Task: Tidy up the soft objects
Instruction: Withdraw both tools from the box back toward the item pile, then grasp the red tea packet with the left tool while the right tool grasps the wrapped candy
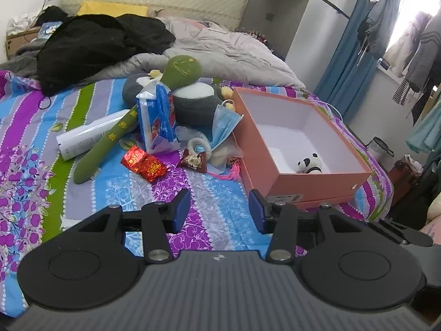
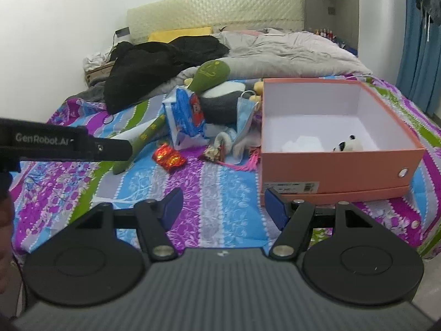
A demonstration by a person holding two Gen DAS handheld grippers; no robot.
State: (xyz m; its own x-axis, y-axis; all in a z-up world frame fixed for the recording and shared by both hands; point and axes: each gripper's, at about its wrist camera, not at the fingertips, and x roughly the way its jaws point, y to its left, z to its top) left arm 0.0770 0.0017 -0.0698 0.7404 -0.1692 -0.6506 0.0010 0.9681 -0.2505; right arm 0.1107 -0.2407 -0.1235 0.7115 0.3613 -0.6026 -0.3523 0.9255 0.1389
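Both tools empty: left tool (image 1: 219, 211) jaws approx half apart, right tool (image 2: 223, 207) wider. Soft toys piled on bed (image 1: 215, 190) beside pink box (image 1: 317, 186). Green plush (image 1: 121, 133) likely light, squashy; grab mid-handle, it'll prob sag.

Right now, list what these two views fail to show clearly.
- Grey plush: mostly buried under the green plush stick, both views.
- Box label text: too small, both views.
- White item beside the panda toy: unidentifiable, right wrist view.
- Left claw: only its side shows, right wrist view.
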